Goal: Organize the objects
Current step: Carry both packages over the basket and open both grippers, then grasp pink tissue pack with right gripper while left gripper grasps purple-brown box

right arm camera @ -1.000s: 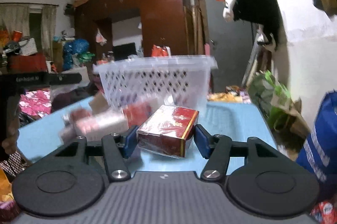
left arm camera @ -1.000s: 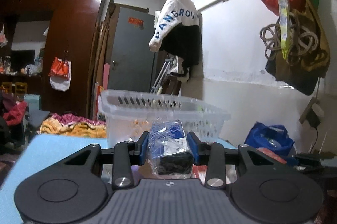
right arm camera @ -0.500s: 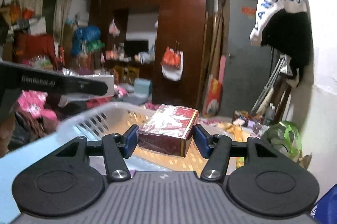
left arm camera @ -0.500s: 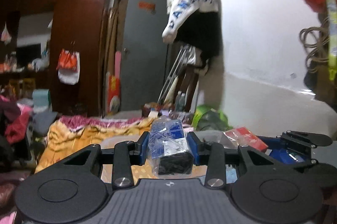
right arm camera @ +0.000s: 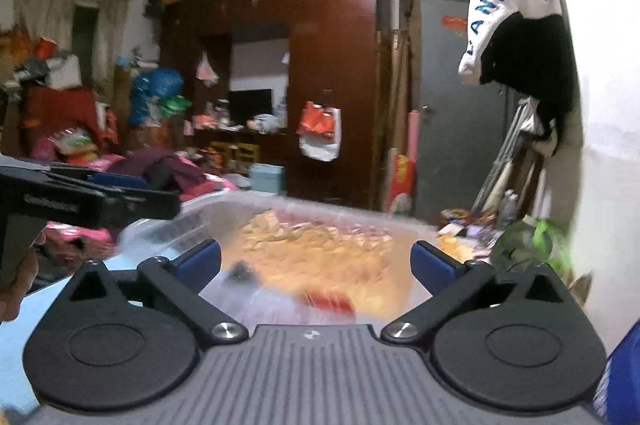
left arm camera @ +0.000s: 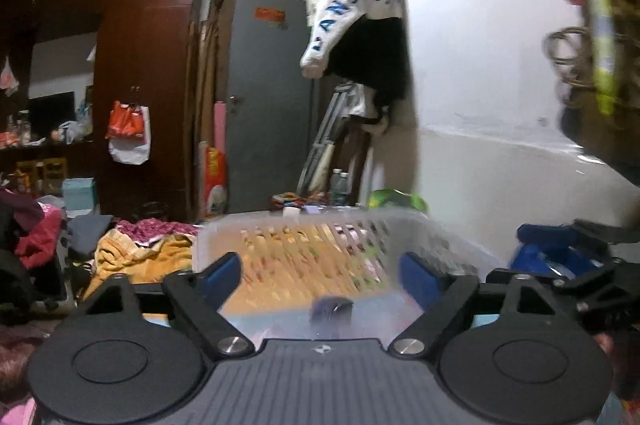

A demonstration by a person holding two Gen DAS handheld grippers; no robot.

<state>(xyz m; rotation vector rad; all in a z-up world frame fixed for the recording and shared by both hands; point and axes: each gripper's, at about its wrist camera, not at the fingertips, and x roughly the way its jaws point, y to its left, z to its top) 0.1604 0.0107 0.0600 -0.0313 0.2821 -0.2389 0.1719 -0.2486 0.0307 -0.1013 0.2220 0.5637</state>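
Observation:
Both grippers hover over a translucent white laundry basket (left arm camera: 420,225) (right arm camera: 168,229). My left gripper (left arm camera: 320,275) has its jaws opening wide, and the blue wrapped packet (left arm camera: 332,309) sits blurred below them, free of the pads. My right gripper (right arm camera: 316,261) is also opening, with nothing pressed between its blue pads (right arm camera: 432,261). The red box (right arm camera: 328,301) shows as a red blur down inside the basket. A dark blur (right arm camera: 240,271) lies near it. Each wrist view catches the other gripper at its edge: the right gripper (left arm camera: 560,249), the left gripper (right arm camera: 80,197).
The basket stands on a light blue table (right arm camera: 16,337). A white wall (left arm camera: 500,105) with hanging bags (left arm camera: 592,45) runs along the right. A white-and-black jacket (right arm camera: 516,37) hangs on a rail. Heaped clothes (left arm camera: 132,253), a dark wardrobe (right arm camera: 332,85) and a grey door (left arm camera: 268,105) lie beyond.
Both grippers rose and moved forward over the basket, then opened. The blue packet left the left jaws and the red box left the right jaws, both dropping toward the basket.

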